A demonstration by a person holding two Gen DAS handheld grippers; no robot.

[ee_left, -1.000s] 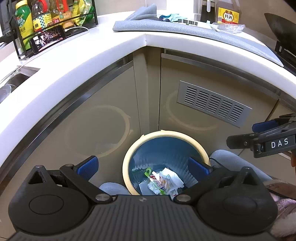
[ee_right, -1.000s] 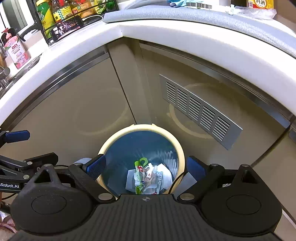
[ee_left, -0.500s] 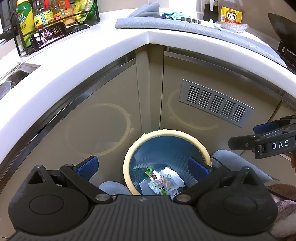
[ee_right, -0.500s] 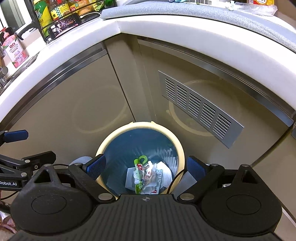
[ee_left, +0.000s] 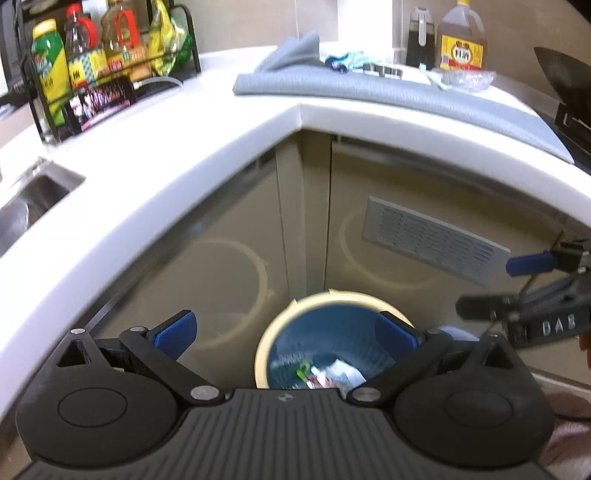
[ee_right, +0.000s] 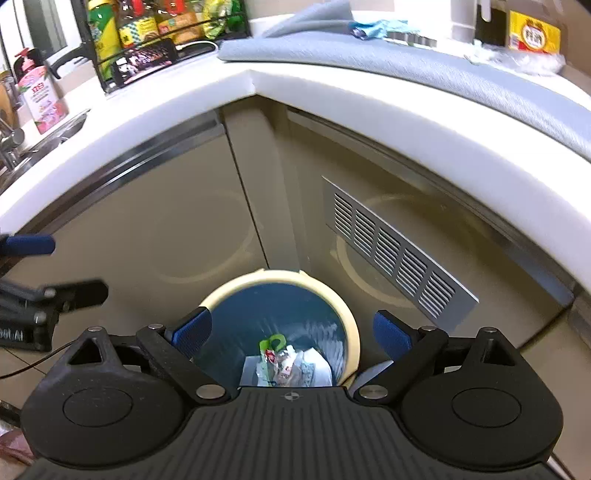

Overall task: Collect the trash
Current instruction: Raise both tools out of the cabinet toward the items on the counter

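A round bin (ee_left: 273,332) (ee_right: 347,325) with a cream rim and blue inside stands on the floor in the cabinet corner. Crumpled wrappers (ee_left: 328,374) (ee_right: 284,363), white, green and red, lie at its bottom. My left gripper (ee_left: 284,332) hangs open above the bin's left side, nothing between its blue pads. Over the bin my right gripper (ee_right: 291,330) is open and empty too. Each gripper shows at the edge of the other's view: the right gripper (ee_left: 532,288), the left gripper (ee_right: 40,273). On the counter lie a blue-green wrapper (ee_left: 345,61) (ee_right: 380,27) and a clear plastic bag (ee_left: 465,79) (ee_right: 524,57).
A white L-shaped counter (ee_left: 221,147) juts out over beige cabinet doors with a metal vent grille (ee_right: 395,251). A grey mat (ee_left: 406,96), a wire rack of bottles (ee_left: 103,62), a sauce jug (ee_left: 461,40), a pink soap bottle (ee_right: 38,96) and a sink (ee_left: 26,203) sit up there.
Both grippers have risen and tilted up, so the bin has slid lower in each view and more of the countertop shows. Both stay open and empty.
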